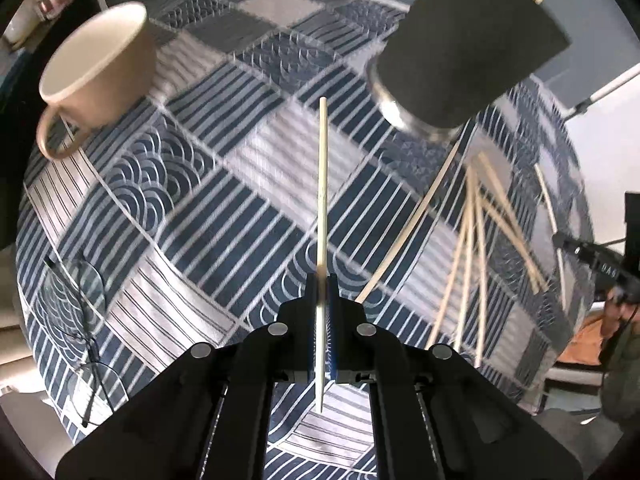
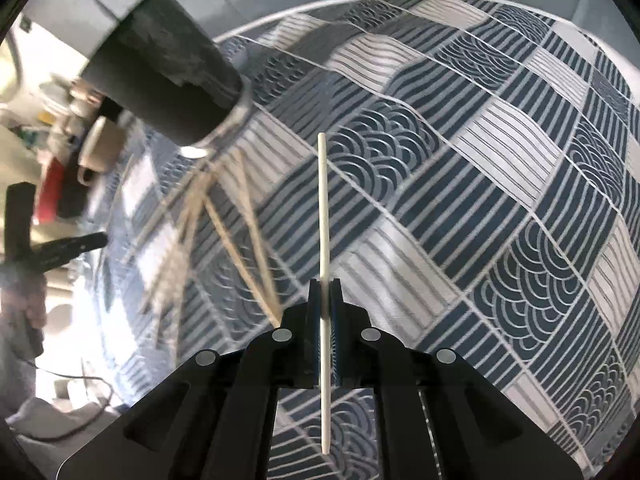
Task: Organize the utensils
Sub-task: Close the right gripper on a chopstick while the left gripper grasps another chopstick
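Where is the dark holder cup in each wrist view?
Left wrist: dark holder cup at upper right, above the loose chopsticks.
Right wrist: the cup at upper left, loose chopsticks below it.
Shared landmark: the blue patterned tablecloth.

Left gripper (image 1: 322, 280) points steeply down at the table (image 1: 248, 168), jaws clamped on a chopstick (image 1: 322, 184). Right gripper (image 2: 325, 286) likewise, clamping another chopstick (image 2: 323, 200).
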### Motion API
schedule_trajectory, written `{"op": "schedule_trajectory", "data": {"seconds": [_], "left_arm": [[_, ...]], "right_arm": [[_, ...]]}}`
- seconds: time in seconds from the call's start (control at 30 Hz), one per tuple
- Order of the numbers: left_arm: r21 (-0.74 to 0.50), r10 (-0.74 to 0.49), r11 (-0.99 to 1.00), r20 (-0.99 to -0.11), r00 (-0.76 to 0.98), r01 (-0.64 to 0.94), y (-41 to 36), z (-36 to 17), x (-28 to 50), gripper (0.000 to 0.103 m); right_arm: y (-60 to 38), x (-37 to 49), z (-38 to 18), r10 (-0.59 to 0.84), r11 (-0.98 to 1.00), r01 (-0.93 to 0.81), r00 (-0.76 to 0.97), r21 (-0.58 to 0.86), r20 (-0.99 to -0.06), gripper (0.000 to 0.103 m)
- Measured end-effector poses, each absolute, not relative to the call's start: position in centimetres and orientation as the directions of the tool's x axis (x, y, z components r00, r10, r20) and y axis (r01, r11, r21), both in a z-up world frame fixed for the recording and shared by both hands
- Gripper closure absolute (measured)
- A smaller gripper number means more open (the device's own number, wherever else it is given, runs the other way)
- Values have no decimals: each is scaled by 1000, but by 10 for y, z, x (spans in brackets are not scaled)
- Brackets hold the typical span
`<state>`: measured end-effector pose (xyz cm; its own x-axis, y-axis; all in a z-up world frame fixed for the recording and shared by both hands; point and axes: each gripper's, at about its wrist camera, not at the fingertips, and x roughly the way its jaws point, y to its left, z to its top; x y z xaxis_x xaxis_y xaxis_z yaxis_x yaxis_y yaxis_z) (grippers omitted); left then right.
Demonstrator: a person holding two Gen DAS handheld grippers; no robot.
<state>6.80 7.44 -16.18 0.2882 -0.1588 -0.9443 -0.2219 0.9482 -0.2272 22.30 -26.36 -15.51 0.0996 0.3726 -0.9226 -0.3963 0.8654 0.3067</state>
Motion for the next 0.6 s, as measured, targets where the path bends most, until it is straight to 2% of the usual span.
{"op": "schedule_trajectory", "data": {"seconds": [0.43, 0.6], "left_arm": [[-173, -84, 968, -906, 415, -182, 78, -102, 142, 98], [-201, -91, 962, -875, 475, -186, 80, -74, 157, 98]], "right_arm": [[-221, 228, -84, 519, 774, -512, 174, 373, -837, 98], [-202, 242, -51, 571, 737, -557, 209, 383, -794, 98]]}}
